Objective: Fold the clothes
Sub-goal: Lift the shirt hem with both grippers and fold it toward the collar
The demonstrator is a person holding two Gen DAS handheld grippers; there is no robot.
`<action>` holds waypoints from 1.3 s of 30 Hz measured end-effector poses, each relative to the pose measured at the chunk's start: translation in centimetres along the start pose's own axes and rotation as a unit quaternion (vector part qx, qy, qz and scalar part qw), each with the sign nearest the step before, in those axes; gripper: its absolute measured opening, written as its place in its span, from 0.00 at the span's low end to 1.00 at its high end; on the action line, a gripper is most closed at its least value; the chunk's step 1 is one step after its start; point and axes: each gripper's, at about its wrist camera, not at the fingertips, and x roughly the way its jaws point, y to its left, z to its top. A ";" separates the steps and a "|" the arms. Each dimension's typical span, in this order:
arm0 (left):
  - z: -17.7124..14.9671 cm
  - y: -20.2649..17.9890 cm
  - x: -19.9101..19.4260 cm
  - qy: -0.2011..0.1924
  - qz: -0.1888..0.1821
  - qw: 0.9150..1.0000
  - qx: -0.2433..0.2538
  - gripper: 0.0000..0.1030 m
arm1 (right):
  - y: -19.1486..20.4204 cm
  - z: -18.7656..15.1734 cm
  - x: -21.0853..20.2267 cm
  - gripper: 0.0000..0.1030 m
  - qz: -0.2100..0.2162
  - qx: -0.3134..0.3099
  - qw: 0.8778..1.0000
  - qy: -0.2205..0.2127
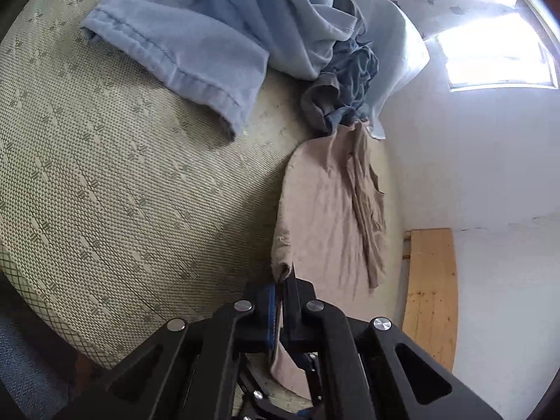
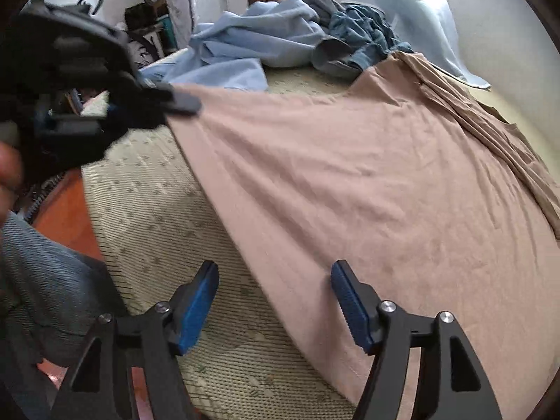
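Left wrist view: the left gripper (image 1: 280, 292) is pinched tight on a corner of the tan cloth (image 1: 325, 217). The cloth runs away from the jaws across the mat (image 1: 115, 175). Past the cloth's far end sits a pile of blue clothes (image 1: 224, 24).

In the right wrist view, the right gripper (image 2: 274, 301) is wide open, holding nothing. The cloth's near edge lies between its blue pads (image 2: 196, 308). The cloth (image 2: 367, 182) is spread flat on the mat (image 2: 147, 210). The left gripper (image 2: 182, 103) holds the cloth's far left corner. The blue clothes (image 2: 266, 38) lie just behind the cloth.

left wrist: low, close over bed (image 1: 105, 175) | right wrist: higher, wider | shared: bed
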 end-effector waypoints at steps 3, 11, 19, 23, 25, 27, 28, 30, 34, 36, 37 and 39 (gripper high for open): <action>0.0 -0.3 -0.4 -0.002 -0.007 1.000 -0.001 0.01 | -0.5 -0.4 0.1 0.69 -0.021 0.006 1.000 0.002; 0.2 -1.1 -1.6 -0.018 -0.026 0.999 -0.001 0.01 | -3.2 -2.5 -1.1 0.69 -0.054 0.025 0.998 0.000; 0.4 -2.3 -2.5 -0.029 -0.043 0.999 -0.009 0.01 | -9.0 -5.8 -4.1 0.69 -0.097 0.088 0.991 -0.008; 0.3 -2.8 -2.4 -0.033 -0.046 0.998 -0.013 0.01 | -11.7 -7.7 -5.9 0.69 -0.122 0.115 0.986 -0.011; 0.3 -3.0 -2.6 -0.036 -0.049 0.998 -0.015 0.01 | -13.2 -8.9 -7.0 0.69 -0.136 0.124 0.983 -0.015; 0.3 -3.3 -2.6 -0.040 -0.051 0.998 -0.015 0.01 | -14.6 -10.1 -7.9 0.69 -0.150 0.130 0.980 -0.020; 0.3 -3.4 -2.5 -0.042 -0.051 0.998 -0.016 0.01 | -15.3 -10.7 -8.3 0.69 -0.159 0.133 0.978 -0.020; 0.4 -3.6 -2.3 -0.046 -0.051 0.997 -0.021 0.01 | -16.6 -12.0 -9.0 0.69 -0.175 0.135 0.975 -0.017; 0.3 -4.1 -1.9 -0.053 -0.054 0.997 -0.027 0.01 | -18.5 -14.6 -10.6 0.69 -0.205 0.136 0.969 -0.005; 0.3 -4.6 -1.7 -0.057 -0.053 0.997 -0.024 0.01 | -19.7 -16.3 -11.3 0.69 -0.216 0.147 0.965 -0.001; 0.3 -4.8 -1.6 -0.059 -0.052 0.997 -0.023 0.01 | -20.4 -17.1 -11.8 0.68 -0.220 0.154 0.963 0.002; 0.4 -5.0 -1.4 -0.062 -0.053 0.996 -0.024 0.01 | -21.5 -18.5 -12.4 0.68 -0.232 0.163 0.959 0.006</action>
